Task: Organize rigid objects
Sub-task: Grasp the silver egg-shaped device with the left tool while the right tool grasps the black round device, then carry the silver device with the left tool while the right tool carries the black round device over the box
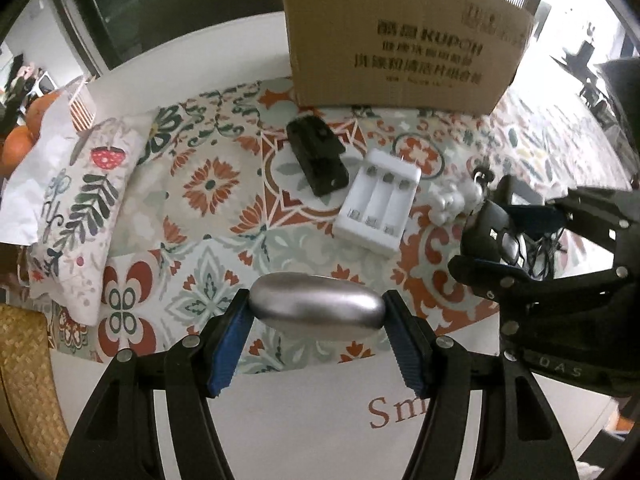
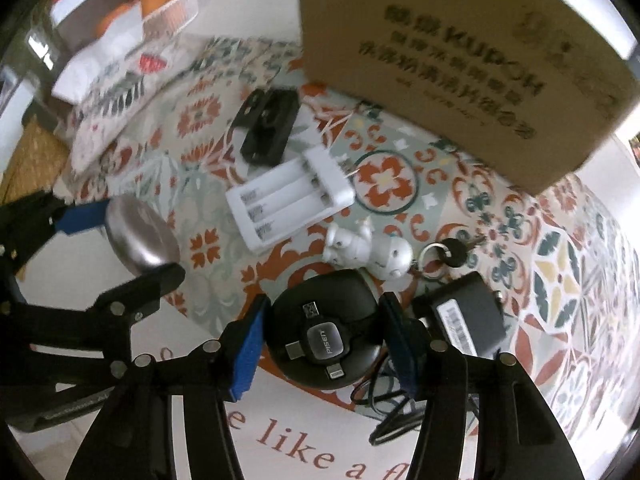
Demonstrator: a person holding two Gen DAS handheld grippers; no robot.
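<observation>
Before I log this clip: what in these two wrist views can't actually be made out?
- Cardboard box: its inside is hidden by its front wall in both views, and the frame's upper edge cuts off its top.
- Small print on the box: blurred in the right wrist view.
- Black adapter: label text too small; its cable runs behind the right gripper.

On the patterned floral tablecloth [image 2: 560, 264] lie one silver oval metal bar [image 1: 318, 306], one white plastic three-slot battery charger [image 1: 376, 204], one black rectangular plastic block [image 1: 318, 156], one round black cable reel [image 2: 326, 338], one black power adapter [image 2: 466, 320], one white figurine keychain [image 2: 370, 250] and one brown cardboard box [image 1: 400, 36].
</observation>
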